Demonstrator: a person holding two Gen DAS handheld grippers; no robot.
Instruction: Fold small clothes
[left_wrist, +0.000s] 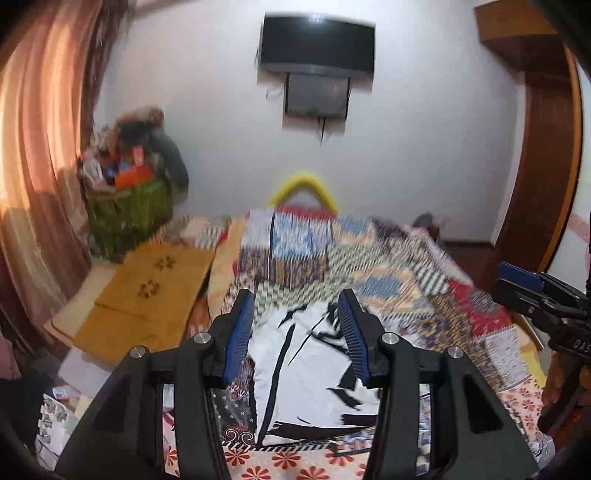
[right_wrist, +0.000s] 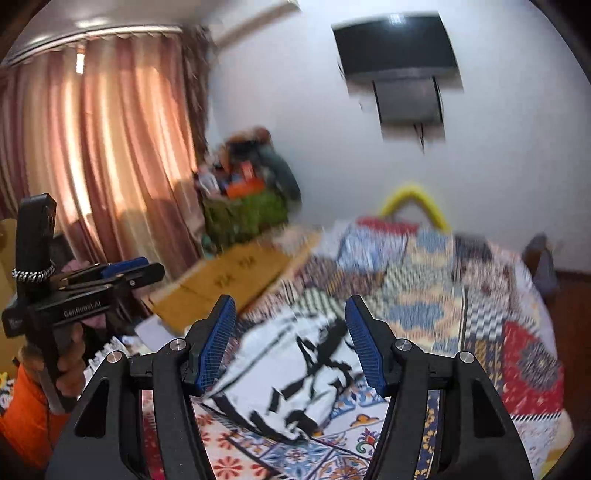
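My left gripper (left_wrist: 297, 334) and right gripper (right_wrist: 291, 341) both hang with blue pads spread, pinching nothing. Just beyond, at twelve o'clock, the white garment with black streaks (left_wrist: 310, 373) lies crumpled on the patchwork bedspread (left_wrist: 388, 273). Farther, at ten o'clock, stands a green basket (left_wrist: 127, 208).

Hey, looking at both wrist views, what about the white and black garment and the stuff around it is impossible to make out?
- White and black garment: left wrist view, its side edges hide behind the left claw; what kind of garment it is, unclear.
- Same garment, right wrist view: near corners covered by the right claw; motion blur smears its print.
- Green basket: contents blurred, unidentifiable.
- Patchwork bedspread: far patterns blurred.
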